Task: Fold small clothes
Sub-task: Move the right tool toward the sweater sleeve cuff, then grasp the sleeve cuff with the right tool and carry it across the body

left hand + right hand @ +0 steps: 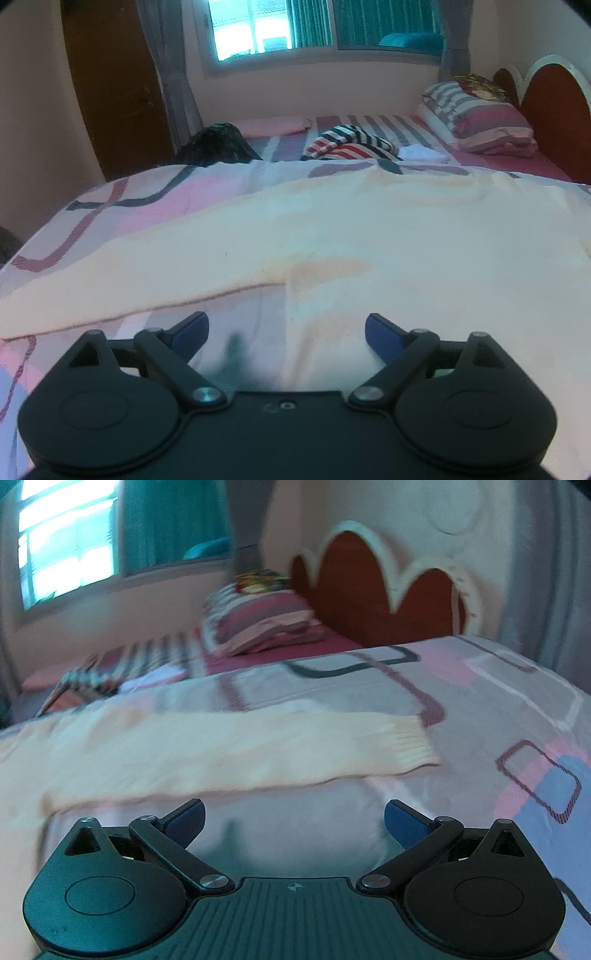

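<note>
Approaching cream knitted sweater (332, 229): left gripper (286, 332) and right gripper (294, 818) released, empty; shallow pinches risk snagging patterned bedsheet (480, 686).

left hand-held gripper (287, 329): jaws apart, empty | right hand-held gripper (294, 816): jaws apart, empty

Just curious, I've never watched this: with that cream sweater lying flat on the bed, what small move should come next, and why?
Probably ease the right gripper forward to the sleeve edge just ahead and pinch it. Both pairs of jaws stand open and empty, and the sweater lies spread with that sleeve stretched out, unfolded.
</note>
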`<action>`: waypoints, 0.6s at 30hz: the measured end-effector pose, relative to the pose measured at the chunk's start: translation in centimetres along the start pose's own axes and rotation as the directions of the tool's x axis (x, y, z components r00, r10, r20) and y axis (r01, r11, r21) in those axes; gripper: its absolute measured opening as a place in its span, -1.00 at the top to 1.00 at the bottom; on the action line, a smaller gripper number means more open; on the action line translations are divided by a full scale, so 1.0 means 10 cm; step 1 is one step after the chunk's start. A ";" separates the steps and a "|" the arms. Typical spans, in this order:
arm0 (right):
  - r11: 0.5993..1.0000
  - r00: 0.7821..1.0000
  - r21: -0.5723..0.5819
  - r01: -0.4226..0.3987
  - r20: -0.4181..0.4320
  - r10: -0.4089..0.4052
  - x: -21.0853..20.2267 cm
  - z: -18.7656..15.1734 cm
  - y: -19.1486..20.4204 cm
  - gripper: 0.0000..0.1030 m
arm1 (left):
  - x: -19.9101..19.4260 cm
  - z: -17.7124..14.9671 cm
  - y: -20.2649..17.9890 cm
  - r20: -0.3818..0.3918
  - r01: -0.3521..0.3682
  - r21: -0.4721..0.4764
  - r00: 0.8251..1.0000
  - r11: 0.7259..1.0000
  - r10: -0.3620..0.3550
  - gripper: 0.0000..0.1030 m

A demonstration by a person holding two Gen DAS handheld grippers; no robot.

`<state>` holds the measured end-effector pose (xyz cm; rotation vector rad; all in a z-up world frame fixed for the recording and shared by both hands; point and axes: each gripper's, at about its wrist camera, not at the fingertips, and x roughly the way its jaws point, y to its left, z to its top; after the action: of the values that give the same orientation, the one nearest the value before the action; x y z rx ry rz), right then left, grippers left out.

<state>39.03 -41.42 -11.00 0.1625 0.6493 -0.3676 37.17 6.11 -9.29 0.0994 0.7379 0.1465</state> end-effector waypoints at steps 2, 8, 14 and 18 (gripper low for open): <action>0.998 0.999 0.045 0.032 0.000 -0.032 0.12 0.06 -0.16 -0.99 | 0.06 0.02 0.03 0.001 0.002 -0.017 1.000 1.000 -0.002 -0.65; 0.984 0.996 0.155 0.089 -0.008 -0.089 0.31 0.21 -0.54 -0.34 | 0.20 -0.01 0.07 -0.016 -0.006 -0.031 1.000 0.999 0.006 -0.68; 0.936 0.997 0.342 0.079 -0.041 -0.069 0.43 0.20 -0.92 -0.34 | 0.28 0.00 0.09 -0.015 0.005 -0.055 1.000 0.998 -0.006 -0.71; 0.923 0.998 0.379 0.070 -0.028 -0.064 0.45 0.20 -0.99 -0.34 | 0.31 0.02 0.07 -0.014 0.009 -0.051 1.000 0.999 -0.010 -0.73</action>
<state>39.64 -52.39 -12.59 0.5151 0.5945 -0.5582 39.49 7.37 -11.15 0.0463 0.7486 0.1573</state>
